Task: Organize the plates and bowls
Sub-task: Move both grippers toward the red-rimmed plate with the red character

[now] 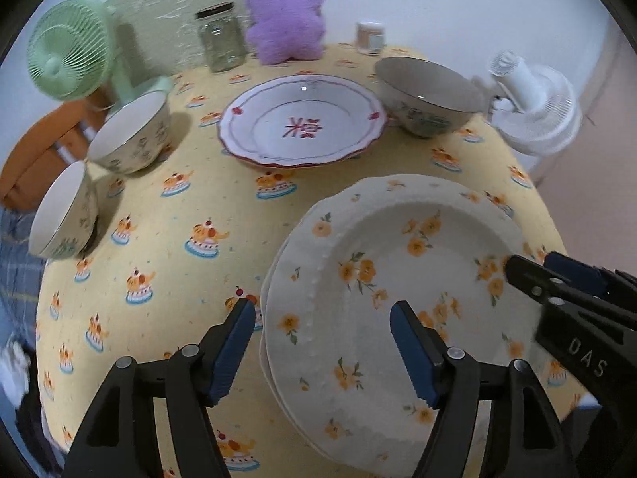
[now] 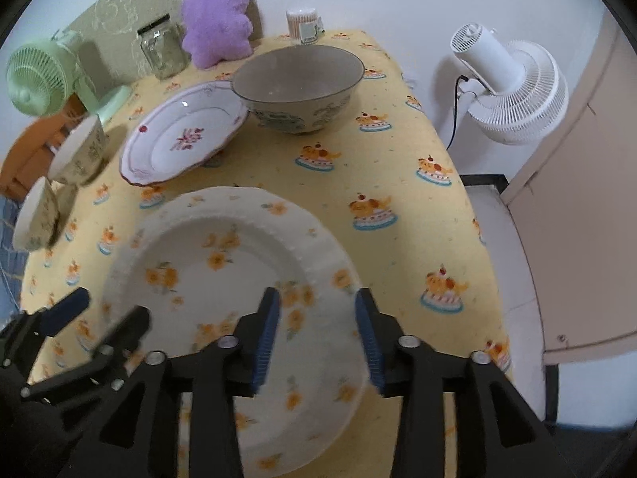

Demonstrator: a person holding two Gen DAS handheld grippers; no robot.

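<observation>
A white plate with yellow flowers (image 1: 378, 279) (image 2: 223, 279) lies at the near edge of the table, stacked on another like it. My left gripper (image 1: 322, 318) is open, its fingers astride the plate's left rim. My right gripper (image 2: 316, 306) is open over the plate's right rim; it also shows in the left wrist view (image 1: 529, 275). A red-rimmed white plate (image 1: 302, 119) (image 2: 185, 131) sits mid-table. A large bowl (image 1: 428, 95) (image 2: 298, 83) stands at the back right. Two small bowls (image 1: 131, 131) (image 1: 63, 211) stand at the left.
A green fan (image 1: 71, 47), a glass jar (image 1: 221, 36), a purple plush toy (image 1: 286, 12) and a small container (image 1: 370, 36) line the back of the table. A white fan (image 2: 513, 87) stands off the right edge. The yellow tablecloth (image 1: 167, 239) covers the table.
</observation>
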